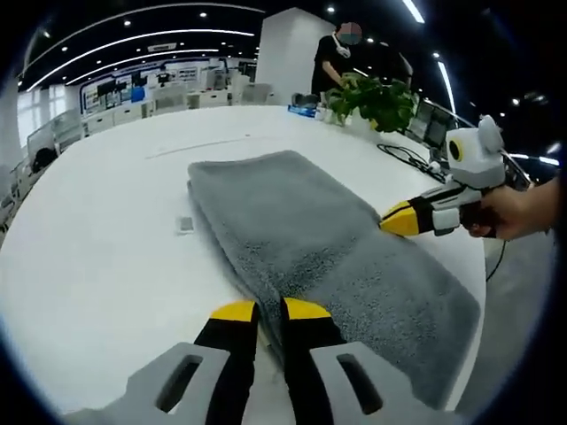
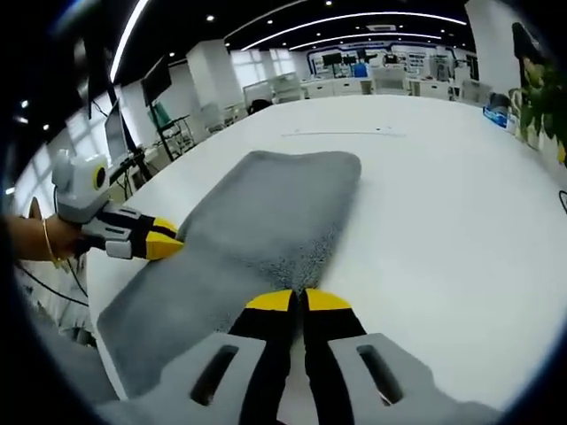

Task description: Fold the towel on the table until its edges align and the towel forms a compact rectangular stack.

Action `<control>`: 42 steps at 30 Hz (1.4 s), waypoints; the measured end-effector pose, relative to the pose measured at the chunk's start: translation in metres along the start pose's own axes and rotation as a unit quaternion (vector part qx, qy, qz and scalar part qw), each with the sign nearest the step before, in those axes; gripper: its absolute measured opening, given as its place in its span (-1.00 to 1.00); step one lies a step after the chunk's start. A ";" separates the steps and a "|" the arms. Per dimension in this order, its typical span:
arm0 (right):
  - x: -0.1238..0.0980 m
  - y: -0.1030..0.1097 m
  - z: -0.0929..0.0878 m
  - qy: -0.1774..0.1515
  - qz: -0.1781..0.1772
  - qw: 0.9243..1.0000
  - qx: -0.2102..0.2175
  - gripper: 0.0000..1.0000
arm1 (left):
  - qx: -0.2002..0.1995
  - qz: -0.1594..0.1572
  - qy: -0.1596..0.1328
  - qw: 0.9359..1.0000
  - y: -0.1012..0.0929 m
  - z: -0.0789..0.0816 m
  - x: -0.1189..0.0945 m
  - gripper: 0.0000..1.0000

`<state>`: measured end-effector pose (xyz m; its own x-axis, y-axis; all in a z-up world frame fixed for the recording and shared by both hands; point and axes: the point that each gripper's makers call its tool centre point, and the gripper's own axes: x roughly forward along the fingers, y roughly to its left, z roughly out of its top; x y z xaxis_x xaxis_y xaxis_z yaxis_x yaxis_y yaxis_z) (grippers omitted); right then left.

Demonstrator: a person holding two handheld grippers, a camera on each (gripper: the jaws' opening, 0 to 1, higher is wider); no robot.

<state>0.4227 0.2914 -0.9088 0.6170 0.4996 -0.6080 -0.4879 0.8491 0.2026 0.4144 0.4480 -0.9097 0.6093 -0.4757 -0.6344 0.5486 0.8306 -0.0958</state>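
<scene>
2 yellow-tipped grippers were engaged on opposite long edges of the grey terry-cloth towel [image 1: 328,239], which lay as a long, already doubled strip on the round white table [image 1: 106,230].

In the left gripper view, the left gripper [image 1: 270,312] had its jaws drawn nearly together over the towel's near edge, with only a thin fold of grey pile between the tips; it appeared to be pinching that edge. The same gripper, seen from across the table, met the towel's far side with its tips together [image 2: 166,243].

In the right gripper view, the right gripper [image 2: 299,301] likewise had its jaws brought close at the towel's edge, apparently nipping the cloth. From the left gripper view it reached in from the side, held by a person's hand [image 1: 500,212], its tips resting on the towel [image 1: 400,219].

Judgement: both edges were held at roughly the midpoint of the strip's length, consistent with preparing a further fold. The towel lay wholly on the table, near the rim closest to the person.

A small pale tag-like object [image 1: 184,224] lay on the table beside the towel. A green potted plant [image 1: 376,99] stood at the far edge, well apart.
</scene>
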 end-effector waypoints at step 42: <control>-0.069 0.061 -0.031 0.039 0.122 0.972 -0.195 -0.57 | 0.146 -0.127 0.018 0.981 -0.110 -0.014 -0.052 -0.45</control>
<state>0.3317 0.3033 -0.8779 0.4124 0.6505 -0.6378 -0.8202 0.5698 0.0508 0.3144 0.3854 -0.8768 0.4138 -0.6412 -0.6463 0.8235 0.5662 -0.0345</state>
